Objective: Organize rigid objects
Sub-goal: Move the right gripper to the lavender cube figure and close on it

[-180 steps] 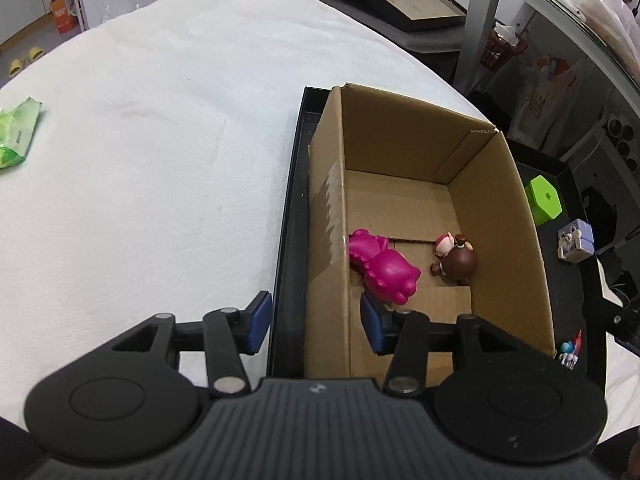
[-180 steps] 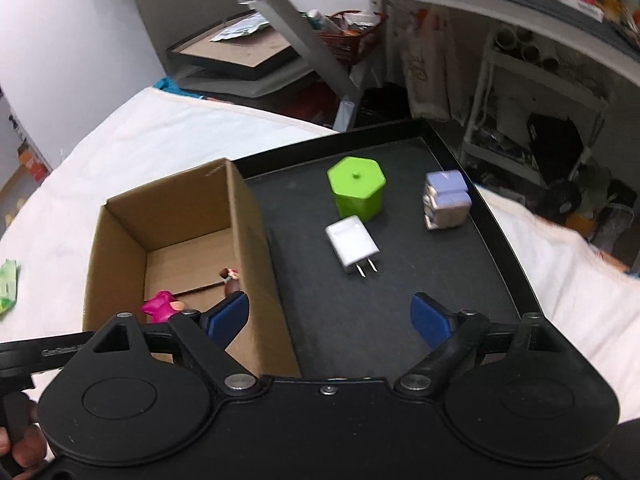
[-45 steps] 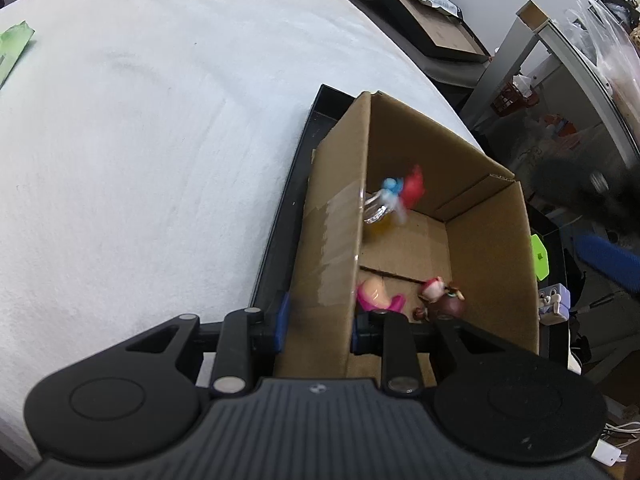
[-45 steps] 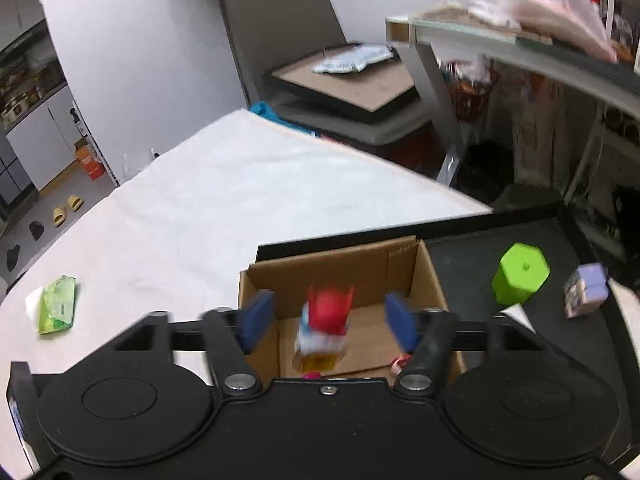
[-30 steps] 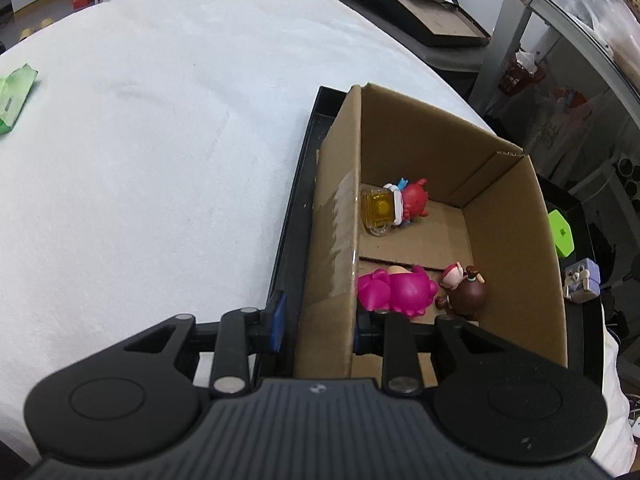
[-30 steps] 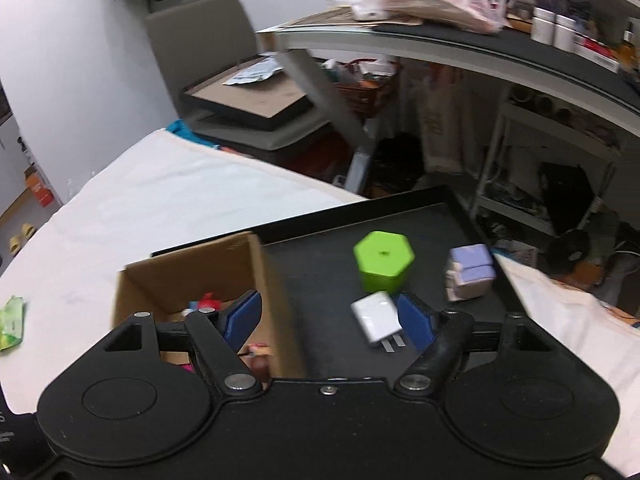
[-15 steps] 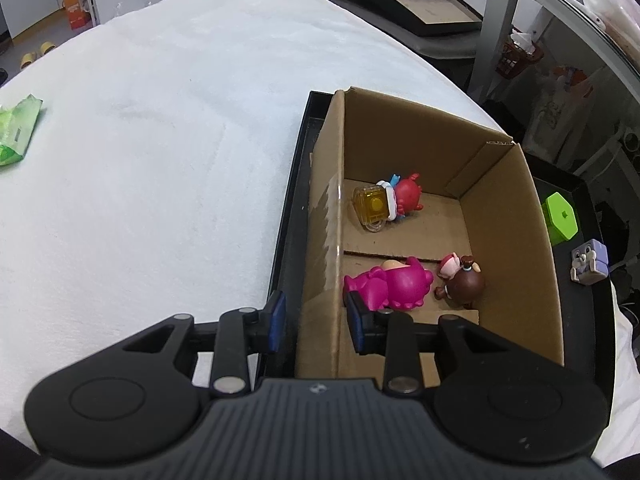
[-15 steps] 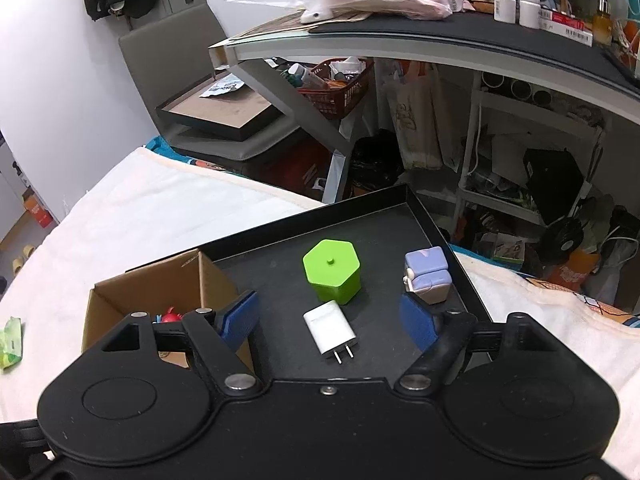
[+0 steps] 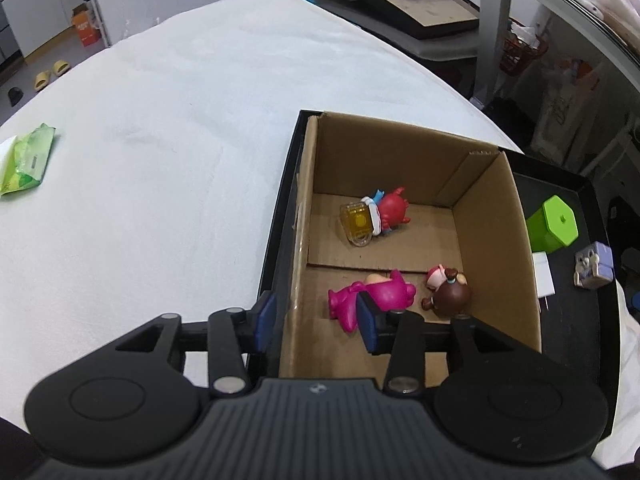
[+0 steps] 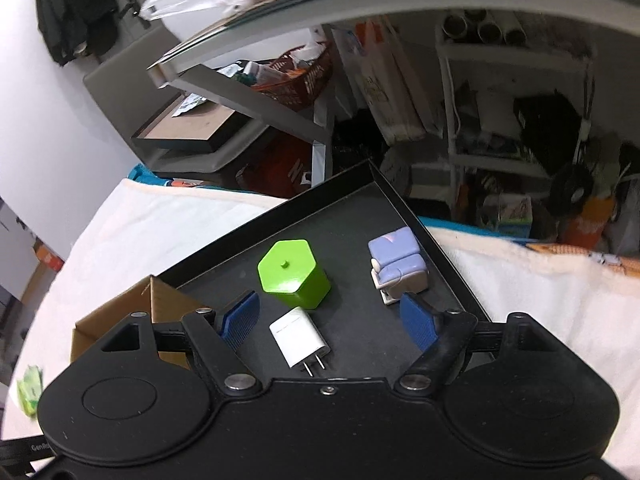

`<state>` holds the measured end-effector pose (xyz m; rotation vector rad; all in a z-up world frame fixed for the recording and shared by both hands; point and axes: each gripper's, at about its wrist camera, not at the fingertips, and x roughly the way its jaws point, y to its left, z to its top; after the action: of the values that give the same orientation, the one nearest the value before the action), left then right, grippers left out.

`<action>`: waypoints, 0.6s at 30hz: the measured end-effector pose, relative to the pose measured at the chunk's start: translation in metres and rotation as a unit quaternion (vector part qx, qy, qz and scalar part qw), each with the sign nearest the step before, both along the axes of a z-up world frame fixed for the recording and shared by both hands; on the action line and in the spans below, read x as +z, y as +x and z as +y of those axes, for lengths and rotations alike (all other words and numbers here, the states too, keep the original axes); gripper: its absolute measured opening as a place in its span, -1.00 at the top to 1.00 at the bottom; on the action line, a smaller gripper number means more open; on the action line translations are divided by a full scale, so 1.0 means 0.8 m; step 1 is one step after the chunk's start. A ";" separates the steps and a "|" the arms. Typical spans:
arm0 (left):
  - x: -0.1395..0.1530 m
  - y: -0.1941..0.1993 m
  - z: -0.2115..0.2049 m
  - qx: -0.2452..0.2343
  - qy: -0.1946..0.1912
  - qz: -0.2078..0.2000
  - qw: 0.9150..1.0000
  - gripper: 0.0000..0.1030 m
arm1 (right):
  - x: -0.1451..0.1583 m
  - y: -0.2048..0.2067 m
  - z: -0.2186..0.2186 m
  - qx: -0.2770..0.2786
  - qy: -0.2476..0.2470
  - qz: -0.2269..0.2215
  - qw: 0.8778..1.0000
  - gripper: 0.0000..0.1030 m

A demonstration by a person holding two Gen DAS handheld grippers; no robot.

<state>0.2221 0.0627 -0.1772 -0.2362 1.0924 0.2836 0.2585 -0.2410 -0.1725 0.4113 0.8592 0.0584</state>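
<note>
Inside the brown cardboard box lie three toy figurines; the green hexagonal block, white plug charger and lilac cube toy remain on the black tray. Left gripper has just been opening, straddling the box wall without pressing it; right gripper gapes empty.

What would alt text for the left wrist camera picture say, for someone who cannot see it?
A cardboard box on a black tray holds three toy figures: a red one, a pink one and a brown-haired one. The left gripper straddles the box's near wall, pads off it. A green hexagonal block sits right of the box.
</note>
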 end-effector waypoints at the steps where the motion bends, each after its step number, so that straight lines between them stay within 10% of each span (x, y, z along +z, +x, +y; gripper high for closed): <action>1: 0.000 0.002 -0.002 0.002 0.001 0.001 1.000 0.15 | -0.002 0.002 -0.002 0.000 0.006 0.000 1.000 -0.49; 18: -0.010 0.030 -0.029 0.020 0.058 0.037 0.997 -0.02 | -0.049 0.047 -0.003 0.011 -0.068 0.016 0.998 -0.47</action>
<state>0.2464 0.0395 -0.1851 -0.1448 1.1403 0.3939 0.2965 -0.2437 -0.2114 0.2761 0.8934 0.0134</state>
